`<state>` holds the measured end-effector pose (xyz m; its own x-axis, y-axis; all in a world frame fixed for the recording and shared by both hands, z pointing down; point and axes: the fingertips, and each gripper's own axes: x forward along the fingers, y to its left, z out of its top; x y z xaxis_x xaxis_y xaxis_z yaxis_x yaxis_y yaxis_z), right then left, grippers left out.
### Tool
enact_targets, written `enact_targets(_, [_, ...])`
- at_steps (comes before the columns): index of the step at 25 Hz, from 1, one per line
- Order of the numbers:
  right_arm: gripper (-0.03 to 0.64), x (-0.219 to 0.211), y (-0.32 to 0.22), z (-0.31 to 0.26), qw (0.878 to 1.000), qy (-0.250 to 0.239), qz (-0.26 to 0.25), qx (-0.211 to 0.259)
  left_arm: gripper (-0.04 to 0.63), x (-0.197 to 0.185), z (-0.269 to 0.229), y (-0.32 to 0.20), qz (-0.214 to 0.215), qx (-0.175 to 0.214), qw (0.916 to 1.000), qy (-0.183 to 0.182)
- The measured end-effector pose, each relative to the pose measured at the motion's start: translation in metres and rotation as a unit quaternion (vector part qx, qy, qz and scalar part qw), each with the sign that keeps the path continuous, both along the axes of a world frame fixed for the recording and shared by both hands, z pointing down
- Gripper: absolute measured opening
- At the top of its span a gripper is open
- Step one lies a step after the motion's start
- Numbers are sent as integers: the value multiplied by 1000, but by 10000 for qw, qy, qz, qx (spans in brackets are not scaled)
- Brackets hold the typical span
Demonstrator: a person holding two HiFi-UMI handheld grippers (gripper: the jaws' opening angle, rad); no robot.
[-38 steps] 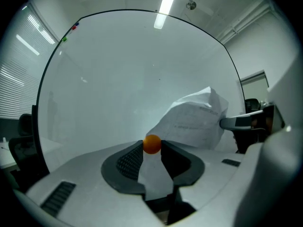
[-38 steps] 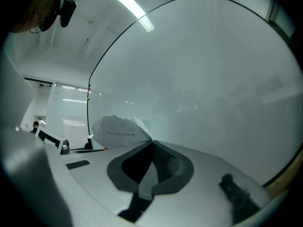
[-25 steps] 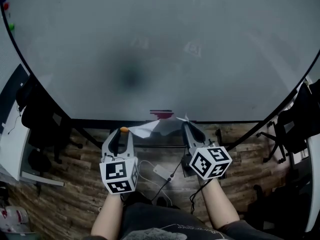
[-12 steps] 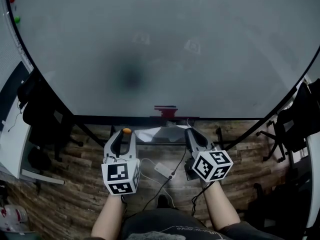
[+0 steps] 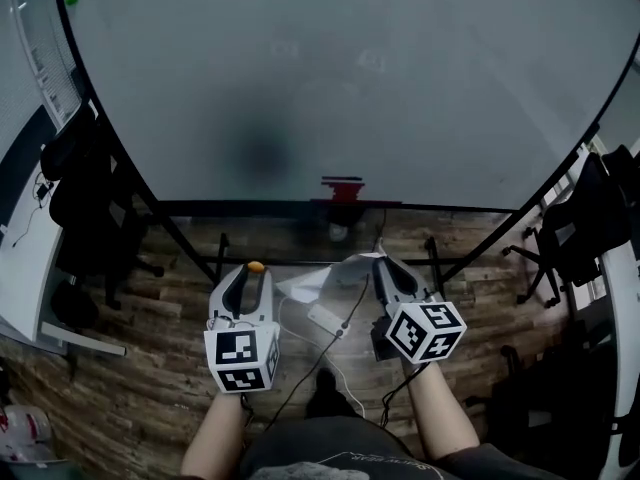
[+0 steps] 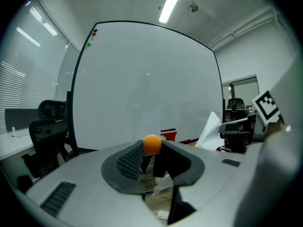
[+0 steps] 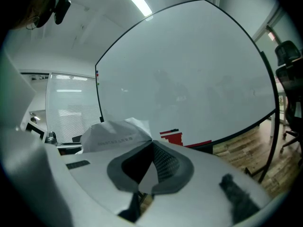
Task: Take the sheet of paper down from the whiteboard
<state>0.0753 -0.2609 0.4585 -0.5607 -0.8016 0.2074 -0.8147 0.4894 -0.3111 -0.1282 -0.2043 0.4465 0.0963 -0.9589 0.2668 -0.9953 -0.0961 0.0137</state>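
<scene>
My left gripper (image 5: pixel 251 273) pinches a small orange ball (image 6: pixel 151 144) between the tips of its jaws. Just to the right of it, the sheet of paper (image 5: pixel 312 284) is off the whiteboard (image 5: pixel 400 88). It hangs crumpled above the wooden floor (image 5: pixel 150 408), in front of the board. A red object (image 5: pixel 343 187) sits at the board's lower edge. My right gripper (image 5: pixel 379 262) is pressed together on one edge of the sheet and holds it.
</scene>
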Motion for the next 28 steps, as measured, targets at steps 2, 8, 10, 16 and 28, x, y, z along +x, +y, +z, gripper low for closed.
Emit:
enact_targets(2, [21,0,18,0,10000,21,48,-15,124,-1,1,17,55,-12,10000,17])
enact_targets(8, [21,0,66,-3,9998,97,139,46,124,-2,-3,61,191,42,9998,44])
enact_targets(10, [21,-1,82,-4,9998,132,165,66,124,-4,-3,76,229,53,9997,51])
enact_targets(16, [21,-5,141,-4,9994,266,206,78,124,-7,-6,129,370,79,9993,75])
enact_targets(28, [21,5,244,0,9982,516,301,55,124,9,-2,215,698,51,9975,138])
